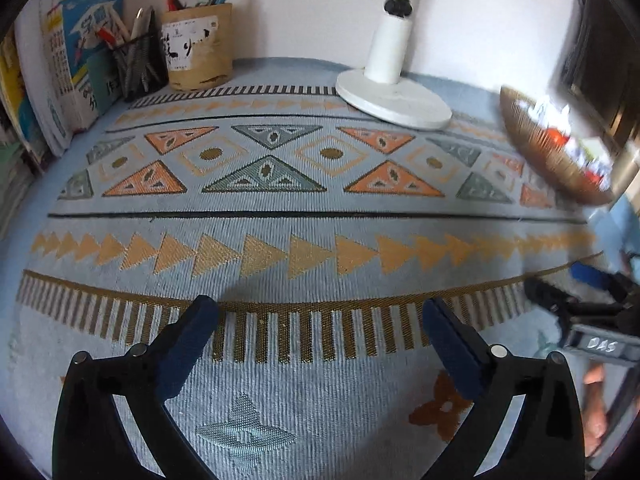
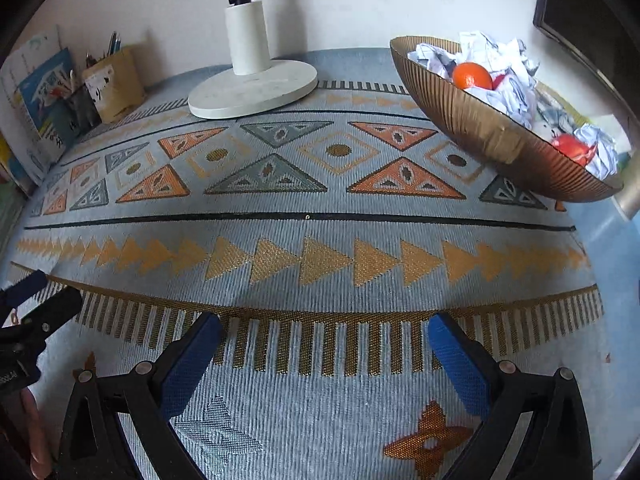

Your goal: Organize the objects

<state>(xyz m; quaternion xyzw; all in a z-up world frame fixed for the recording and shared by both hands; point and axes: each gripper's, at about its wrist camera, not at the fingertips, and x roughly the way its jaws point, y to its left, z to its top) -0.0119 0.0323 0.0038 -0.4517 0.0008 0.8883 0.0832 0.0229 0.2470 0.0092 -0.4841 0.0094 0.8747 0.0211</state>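
A ribbed bronze bowl (image 2: pixel 492 136) sits at the right of the patterned cloth; it holds crumpled paper balls (image 2: pixel 508 92), an orange (image 2: pixel 472 75) and a red fruit (image 2: pixel 570 146). The bowl (image 1: pixel 548 152) looks blurred at the right in the left wrist view. My left gripper (image 1: pixel 320 312) hangs open over the cloth's striped border with nothing between its fingers. My right gripper (image 2: pixel 325 328) is open too and empty, above the same border. Each gripper shows at the other view's edge.
A white lamp base (image 2: pixel 252 94) stands at the back middle. Two pen holders (image 1: pixel 198 52) and a stack of books (image 1: pixel 72 76) line the back left corner. The blue patterned tablecloth (image 2: pixel 320 224) covers the table. A hand (image 1: pixel 596 408) shows at the right edge.
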